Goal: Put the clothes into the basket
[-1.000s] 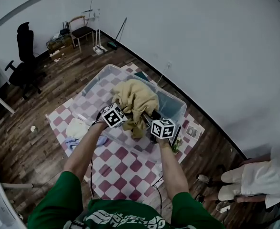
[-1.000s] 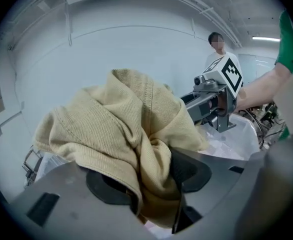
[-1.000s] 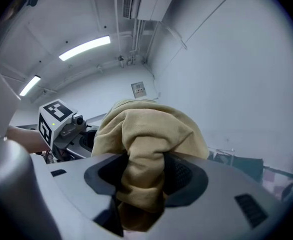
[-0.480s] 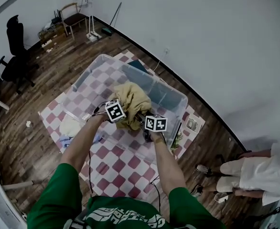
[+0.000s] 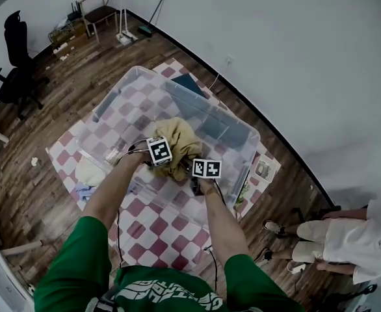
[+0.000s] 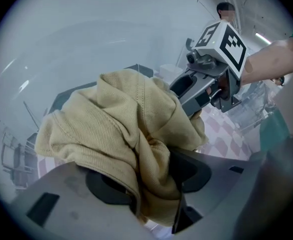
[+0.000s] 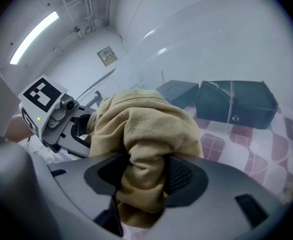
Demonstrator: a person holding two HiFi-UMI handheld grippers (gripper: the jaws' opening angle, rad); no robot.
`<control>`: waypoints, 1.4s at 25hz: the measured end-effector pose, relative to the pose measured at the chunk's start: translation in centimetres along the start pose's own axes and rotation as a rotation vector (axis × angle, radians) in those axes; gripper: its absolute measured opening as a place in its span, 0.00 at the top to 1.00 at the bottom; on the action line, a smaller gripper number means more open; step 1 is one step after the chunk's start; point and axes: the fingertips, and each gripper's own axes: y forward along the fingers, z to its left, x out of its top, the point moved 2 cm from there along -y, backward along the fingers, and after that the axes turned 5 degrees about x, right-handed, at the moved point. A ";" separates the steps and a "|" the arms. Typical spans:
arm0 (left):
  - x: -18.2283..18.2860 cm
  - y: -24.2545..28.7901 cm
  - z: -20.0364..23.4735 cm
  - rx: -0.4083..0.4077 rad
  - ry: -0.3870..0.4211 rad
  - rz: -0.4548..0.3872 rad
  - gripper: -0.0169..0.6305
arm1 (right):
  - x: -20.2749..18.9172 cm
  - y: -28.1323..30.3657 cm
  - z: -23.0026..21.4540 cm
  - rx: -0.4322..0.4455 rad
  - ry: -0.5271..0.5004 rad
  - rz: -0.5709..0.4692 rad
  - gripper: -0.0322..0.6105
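Observation:
A tan ribbed garment [image 5: 179, 143] hangs bunched between both grippers, low inside the clear plastic basket [image 5: 241, 126]. My left gripper [image 5: 168, 160] is shut on one fold of the garment [image 6: 111, 129], and the cloth fills the gap between its jaws [image 6: 154, 184]. At the other side of the bundle my right gripper [image 5: 194, 174] is shut on another fold [image 7: 146, 134], pinched between the pads [image 7: 141, 181]. Each gripper shows in the other's view: the right one [image 6: 211, 84], the left one [image 7: 61, 119]. Dark folded clothes [image 7: 234, 104] lie on the basket's floor by the far wall.
The basket stands on a pink-and-white checkered mat [image 5: 161, 229]. White and blue clothes [image 5: 88, 175] lie on the mat left of the basket. A person [image 5: 346, 236] sits at the right by the wall. An office chair [image 5: 15, 77] and a wooden chair [image 5: 101, 13] stand far back.
Both grippers have come down together with the tan garment, from above the basket's rim to low inside it. Their hold on the cloth looks the same.

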 end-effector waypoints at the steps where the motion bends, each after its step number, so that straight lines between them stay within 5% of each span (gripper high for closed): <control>1: -0.3 0.5 -0.1 -0.011 -0.001 0.014 0.63 | -0.2 0.2 -0.3 -0.003 0.007 0.006 0.61; 13: -1.2 2.1 -0.1 -0.044 -0.017 0.030 0.63 | -1.2 1.6 -1.1 -0.027 0.019 0.038 0.60; 27: -2.9 -2.6 3.4 0.230 -0.010 0.102 0.52 | -0.7 -1.6 -1.3 -0.157 -0.017 0.095 0.53; 35: -0.7 -9.7 4.9 0.408 -0.016 0.007 0.52 | 2.4 -5.3 1.5 -0.169 -0.104 0.012 0.53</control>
